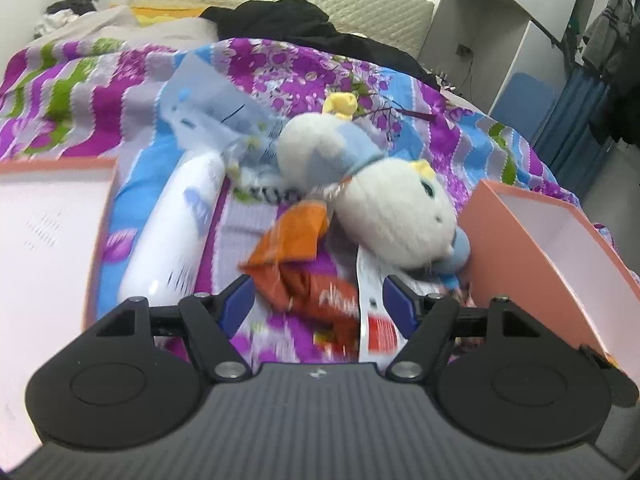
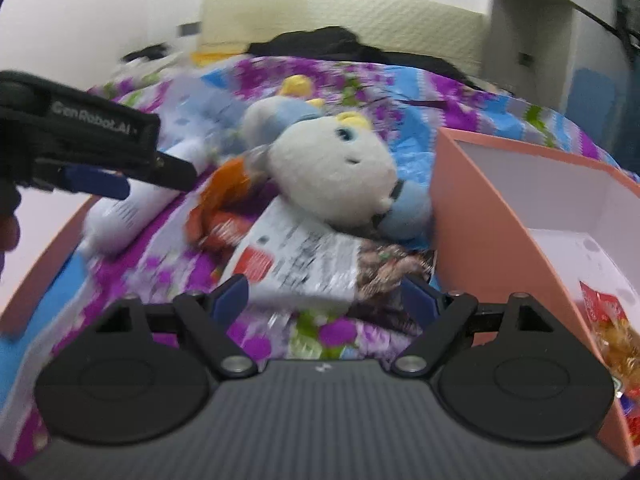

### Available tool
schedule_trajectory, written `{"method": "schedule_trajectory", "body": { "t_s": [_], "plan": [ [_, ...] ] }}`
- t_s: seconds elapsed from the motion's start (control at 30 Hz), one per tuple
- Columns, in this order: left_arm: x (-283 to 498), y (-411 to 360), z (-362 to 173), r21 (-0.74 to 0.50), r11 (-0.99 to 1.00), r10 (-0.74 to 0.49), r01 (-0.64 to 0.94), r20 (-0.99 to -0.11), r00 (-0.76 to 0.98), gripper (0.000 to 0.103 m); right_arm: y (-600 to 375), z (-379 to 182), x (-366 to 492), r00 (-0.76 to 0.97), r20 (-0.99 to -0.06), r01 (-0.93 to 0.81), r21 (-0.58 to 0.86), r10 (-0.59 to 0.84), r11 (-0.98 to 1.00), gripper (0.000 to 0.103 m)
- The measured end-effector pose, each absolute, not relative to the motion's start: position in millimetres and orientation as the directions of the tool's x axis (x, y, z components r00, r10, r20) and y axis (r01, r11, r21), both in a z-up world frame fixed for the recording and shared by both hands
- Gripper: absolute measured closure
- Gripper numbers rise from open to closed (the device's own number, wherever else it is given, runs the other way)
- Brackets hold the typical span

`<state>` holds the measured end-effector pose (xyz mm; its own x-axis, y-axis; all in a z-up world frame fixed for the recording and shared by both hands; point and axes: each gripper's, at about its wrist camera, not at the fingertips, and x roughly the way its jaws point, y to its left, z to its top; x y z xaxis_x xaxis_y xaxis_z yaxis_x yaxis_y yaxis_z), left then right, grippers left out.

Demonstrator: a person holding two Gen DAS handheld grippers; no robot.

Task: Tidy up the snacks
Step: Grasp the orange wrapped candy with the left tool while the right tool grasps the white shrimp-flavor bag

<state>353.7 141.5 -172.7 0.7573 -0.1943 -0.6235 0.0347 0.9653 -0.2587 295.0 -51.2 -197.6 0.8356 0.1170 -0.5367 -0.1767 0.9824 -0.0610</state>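
The white-and-brown snack packet [image 2: 316,264] lies on the bed [image 2: 168,276] directly ahead of the right gripper [image 2: 324,298], long axis running left to right, with the jaws spread wide and gripping nothing. The orange snack packet [image 1: 296,256] lies ahead of the left gripper [image 1: 318,298], likewise wide and empty. Count: two loose packets, one packet [image 2: 612,332] already in the right pink box [image 2: 472,216], two boxes, one plush toy [image 2: 332,172].

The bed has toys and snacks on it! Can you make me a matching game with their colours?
Things:
1. plush toy
2. snack packet in front of the left tongs
3. box
4. bottle

Colours:
A. salmon pink outside
B. orange
C. plain white
D. cream with blue and yellow bits

Pairs: 1-D, 2-B, 3-A, 4-C
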Motion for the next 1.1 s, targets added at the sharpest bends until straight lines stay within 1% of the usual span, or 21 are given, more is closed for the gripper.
{"method": "schedule_trajectory", "body": {
  "t_s": [0.2,0.27,0.47,0.57,0.63,0.7,0.73,0.77,0.8,0.93,1.0,1.03,1.07,1.1],
  "plan": [
    [406,136,-183,-0.248,0.966,-0.217,0.072,-0.629,0.747,0.028,-48,-211,333,0.825,-0.566,-0.04,-0.044,0.008,0.998,0.019],
    [418,133,-186,-0.225,0.97,-0.215,0.091,-0.624,0.751,0.028,-43,-213,343,0.819,-0.573,-0.013,-0.09,-0.041,0.996,0.019],
    [445,125,-205,-0.185,0.978,-0.199,0.101,-0.657,0.727,0.028,-38,-223,368,0.784,-0.615,-0.029,-0.162,-0.078,0.986,0.018],
    [451,125,-214,-0.177,0.981,-0.179,0.079,-0.668,0.723,0.03,-34,-230,371,0.774,-0.626,-0.037,-0.192,-0.093,0.981,0.015],
    [454,127,-220,-0.197,0.978,-0.181,0.063,-0.674,0.717,0.035,-38,-232,374,0.767,-0.637,-0.032,-0.161,-0.079,0.986,0.015],
    [455,127,-223,-0.191,0.981,-0.166,0.047,-0.678,0.716,0.045,-42,-235,374,0.758,-0.651,-0.036,-0.124,-0.053,0.992,0.015],
    [455,126,-224,-0.181,0.982,-0.158,0.045,-0.677,0.719,0.048,-43,-237,374,0.748,-0.663,-0.043,-0.104,-0.037,0.994,0.013],
    [454,126,-225,-0.173,0.984,-0.15,0.042,-0.676,0.721,0.054,-45,-241,375,0.731,-0.682,-0.048,-0.069,-0.012,0.996,0.01],
    [454,127,-225,-0.169,0.985,-0.145,0.039,-0.677,0.722,0.057,-47,-243,374,0.733,-0.68,-0.045,-0.051,-0.002,0.998,0.01],
    [450,130,-225,-0.179,0.983,-0.146,0.033,-0.671,0.727,0.061,-50,-242,373,0.732,-0.681,-0.045,-0.027,0.015,0.999,0.013],
    [447,128,-224,-0.166,0.986,-0.138,0.034,-0.669,0.73,0.066,-52,-240,373,0.73,-0.683,-0.046,-0.02,0.02,0.999,0.023],
    [446,128,-223,-0.162,0.986,-0.134,0.034,-0.667,0.733,0.067,-53,-238,374,0.728,-0.685,-0.046,-0.018,0.021,0.999,0.025],
    [444,128,-222,-0.16,0.987,-0.133,0.033,-0.666,0.734,0.07,-54,-237,374,0.727,-0.686,-0.047,-0.016,0.023,0.999,0.031],
    [442,129,-221,-0.16,0.987,-0.13,0.031,-0.664,0.737,0.075,-55,-236,373,0.728,-0.686,-0.048,-0.018,0.023,0.999,0.035]
  ]
}}
